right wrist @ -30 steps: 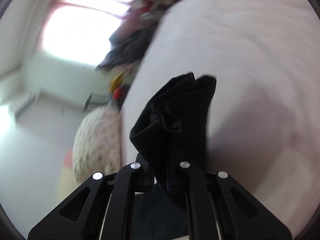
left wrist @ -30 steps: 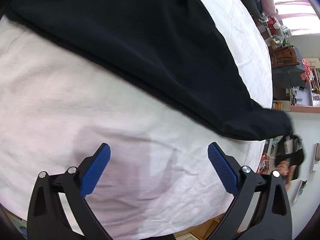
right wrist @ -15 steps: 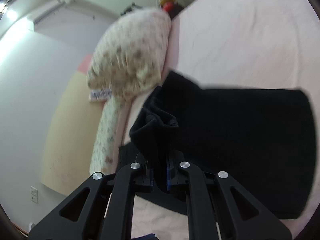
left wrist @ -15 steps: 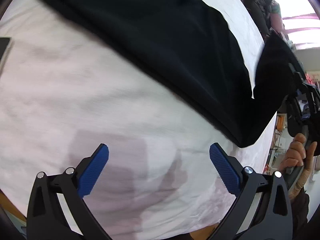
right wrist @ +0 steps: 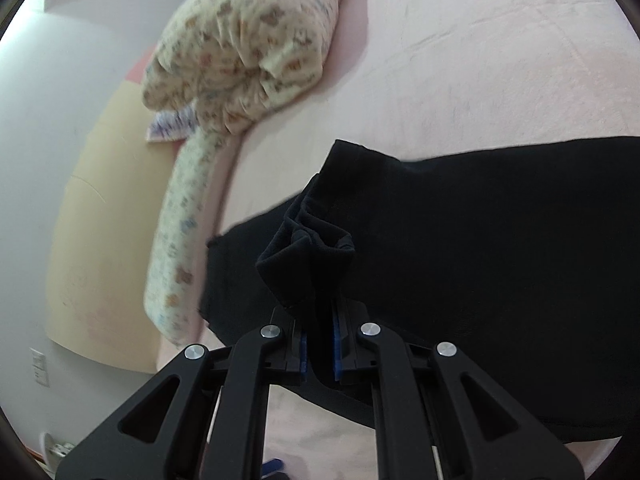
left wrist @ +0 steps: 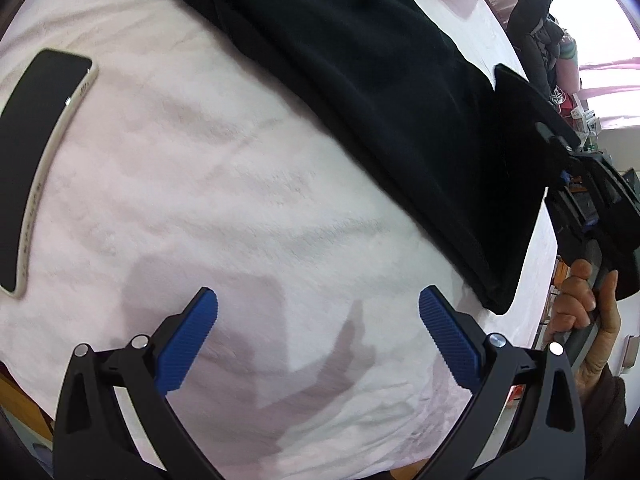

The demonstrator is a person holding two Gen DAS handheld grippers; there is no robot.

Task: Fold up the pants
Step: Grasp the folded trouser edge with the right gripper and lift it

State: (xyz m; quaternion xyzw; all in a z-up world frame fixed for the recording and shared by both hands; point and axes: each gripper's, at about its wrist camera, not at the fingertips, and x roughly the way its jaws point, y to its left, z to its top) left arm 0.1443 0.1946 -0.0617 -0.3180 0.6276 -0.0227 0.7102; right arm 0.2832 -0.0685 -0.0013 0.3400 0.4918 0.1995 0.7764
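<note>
Tongs on the right hand (right wrist: pixel 318 350) are pinching a bunched fold of the black pants (right wrist: pixel 500 260), the cloth rising crumpled between the two blue pads (right wrist: pixel 337 350) and spilling out above them. Left tongs (left wrist: pixel 318 344) stand spread wide with nothing between their blue pads (left wrist: pixel 192 340), poised over bare pink bedsheet (left wrist: pixel 240 200), where their shadow falls on the fabric.

Location of the pants: spread flat across the bed, dark and largely smooth, running diagonally through the left wrist view from the upper left to the right edge. One end is lifted off the sheet and doubled back over the rest of the garment, held up by the right tongs. In the left wrist view that raised flap hangs at the right side, with the right tool's black frame (left wrist: pixel 600 208) behind it and the person's hand (left wrist: pixel 580 312) gripping its handle, a dark sleeve below.

Other items noted: a phone (left wrist: pixel 36 152) in a pale case lies face up on the sheet at the left, well apart from the pants. A patterned pillow (right wrist: pixel 248 60) rests at the head of the bed, near the pants but not touching them, with a matching long bolster (right wrist: pixel 180 240) beside it along the bed's edge, against the wall (right wrist: pixel 60 80).
</note>
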